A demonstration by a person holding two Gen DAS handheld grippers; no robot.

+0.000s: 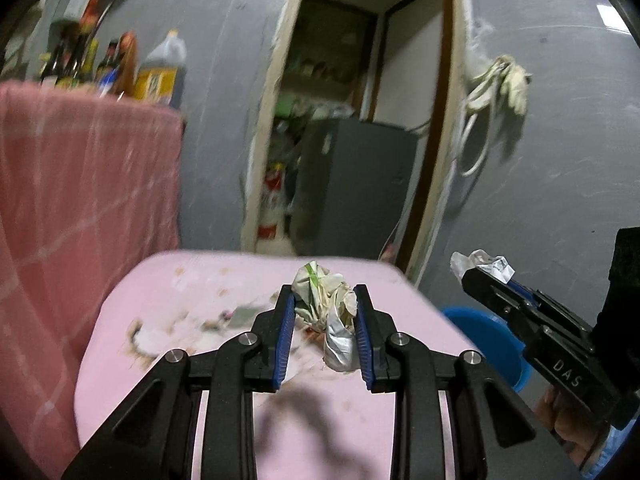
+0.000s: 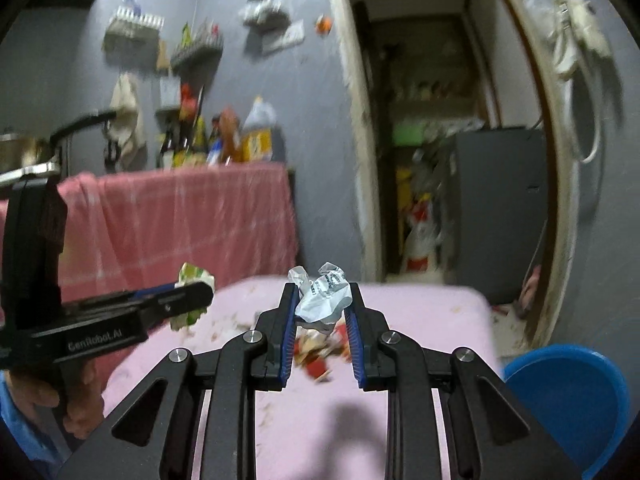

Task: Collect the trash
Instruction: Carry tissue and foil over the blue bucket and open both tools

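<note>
Overhanging pink table (image 1: 168, 360) edge: both wrappers (image 1: 324, 312).

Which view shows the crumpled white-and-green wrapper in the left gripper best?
The left wrist view: the crumpled white-and-green wrapper sits centred between the left gripper pads. The right wrist view shows it only edge-on, mostly behind that gripper.

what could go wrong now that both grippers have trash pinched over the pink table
1. The left gripper holds its crumpled wrapper with a silvery tail hanging below the pads; that loose part could snag or slip out.
2. The right gripper pinches its white wrapper only near the fingertips, so a jolt might drop it.
3. Scraps remain on the pink table; they could be missed.
</note>
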